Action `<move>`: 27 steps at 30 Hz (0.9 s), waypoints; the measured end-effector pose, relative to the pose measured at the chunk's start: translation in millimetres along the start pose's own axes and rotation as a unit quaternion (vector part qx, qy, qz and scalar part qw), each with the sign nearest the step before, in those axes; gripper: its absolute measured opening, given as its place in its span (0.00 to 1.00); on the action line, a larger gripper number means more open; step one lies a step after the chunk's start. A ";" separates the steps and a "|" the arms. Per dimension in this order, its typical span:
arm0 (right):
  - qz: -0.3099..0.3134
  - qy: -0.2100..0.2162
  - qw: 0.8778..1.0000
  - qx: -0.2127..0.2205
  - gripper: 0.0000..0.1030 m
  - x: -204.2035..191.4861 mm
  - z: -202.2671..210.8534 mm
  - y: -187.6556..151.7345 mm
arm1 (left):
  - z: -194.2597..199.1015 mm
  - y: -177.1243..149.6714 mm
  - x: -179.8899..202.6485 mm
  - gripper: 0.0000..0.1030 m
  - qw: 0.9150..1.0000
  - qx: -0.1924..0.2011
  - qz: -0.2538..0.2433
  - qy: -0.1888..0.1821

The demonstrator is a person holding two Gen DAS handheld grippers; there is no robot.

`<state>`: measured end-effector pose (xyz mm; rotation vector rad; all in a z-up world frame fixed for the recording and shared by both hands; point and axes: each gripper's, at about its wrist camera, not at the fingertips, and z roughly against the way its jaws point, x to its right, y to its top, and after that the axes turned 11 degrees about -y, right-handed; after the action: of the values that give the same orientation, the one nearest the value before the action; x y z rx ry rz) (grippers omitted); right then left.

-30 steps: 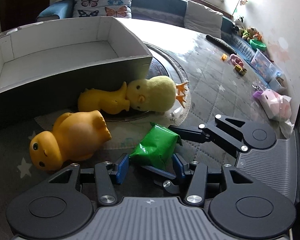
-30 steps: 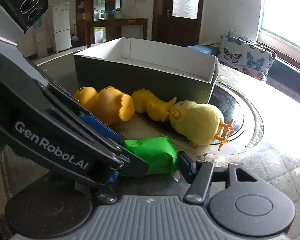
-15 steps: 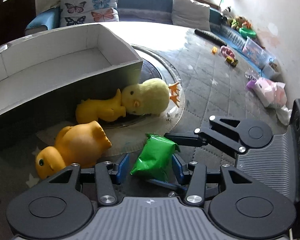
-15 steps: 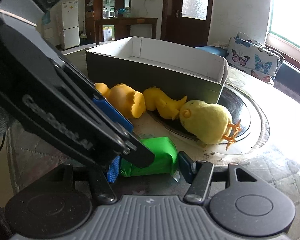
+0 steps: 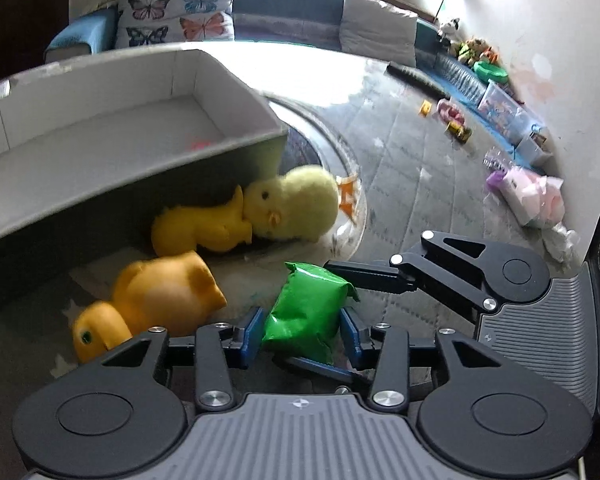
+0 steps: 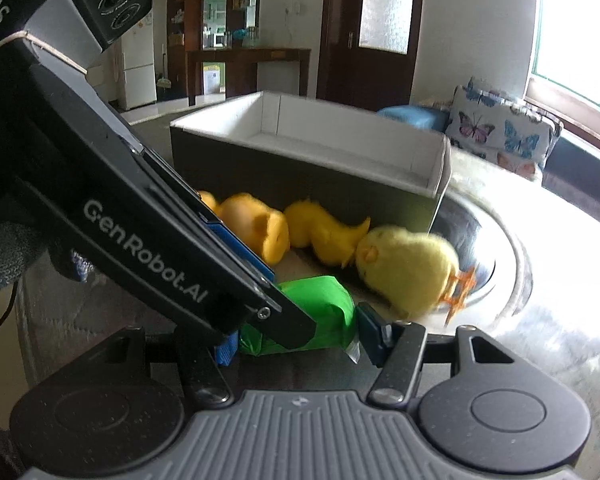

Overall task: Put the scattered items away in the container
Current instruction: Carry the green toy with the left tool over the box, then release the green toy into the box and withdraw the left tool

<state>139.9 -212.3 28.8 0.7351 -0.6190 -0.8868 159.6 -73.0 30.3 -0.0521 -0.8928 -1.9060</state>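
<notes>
Left gripper [image 5: 302, 334] jaws closing around green packet [image 5: 306, 312], pads at its sides, right gripper [image 6: 296, 340] pinching the same packet lengthwise, packet low over the table in front of the empty box [image 5: 100, 152], beside three yellow toys.

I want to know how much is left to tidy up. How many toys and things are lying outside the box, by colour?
Orange rubber ducks: 2 (one nearer, one by the box)
Pale yellow fluffy chick: 1
Green packet: 1
Total: 4, all on the table outside the box.
</notes>
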 end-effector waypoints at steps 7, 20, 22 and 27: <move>0.011 -0.021 0.999 0.043 0.59 4.8 -1.0 33.4 | 22.2 32.0 0.6 0.42 0.999 0.032 -0.030 0.019; 0.001 -0.037 0.997 0.070 0.59 21.2 -50.9 90.9 | 20.9 95.0 -36.1 0.42 0.997 0.037 -0.038 0.049; -0.006 -0.033 0.997 0.065 0.59 25.1 -60.6 95.4 | 17.8 101.2 -43.4 0.42 0.998 0.034 -0.034 0.050; -0.019 -0.023 0.998 0.055 0.59 33.4 -83.2 102.6 | 10.6 112.2 -59.7 0.42 0.998 0.028 -0.027 0.053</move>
<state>264.9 -171.6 64.8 0.8289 -0.7016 -0.9121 275.6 -47.7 76.8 0.1065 -0.8825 -1.9151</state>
